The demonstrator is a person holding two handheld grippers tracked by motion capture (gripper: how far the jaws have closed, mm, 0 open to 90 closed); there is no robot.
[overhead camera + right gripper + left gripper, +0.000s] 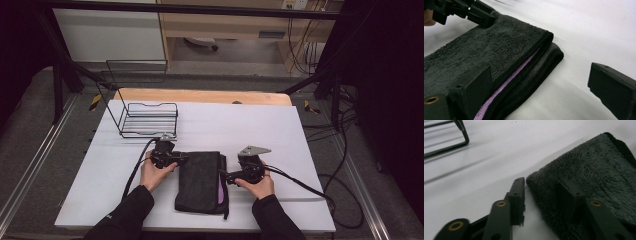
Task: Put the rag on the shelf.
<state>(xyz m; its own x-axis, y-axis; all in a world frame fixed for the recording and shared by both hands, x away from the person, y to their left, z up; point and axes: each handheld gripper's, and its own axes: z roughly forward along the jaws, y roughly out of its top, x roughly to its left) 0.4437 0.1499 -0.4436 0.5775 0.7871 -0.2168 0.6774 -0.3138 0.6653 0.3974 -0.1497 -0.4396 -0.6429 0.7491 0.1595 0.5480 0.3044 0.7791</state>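
Dark grey folded fleece towel with purple inner layer [200, 182] lay near the worktop [280, 130] centre. Left hand-held gripper [544, 187] and right hand-held gripper [541, 87] released, straddling opposite edges. Probably folded already; black wire rack [149, 119] far left, empty.

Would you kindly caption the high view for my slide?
Two hand-held grippers, left and right, flank a folded dark towel beside a wire rack.

surface: white table [280, 130] | on it: folded dark towel [200, 182], black wire rack [149, 120]

Overhead view; two close towel [201, 181] views
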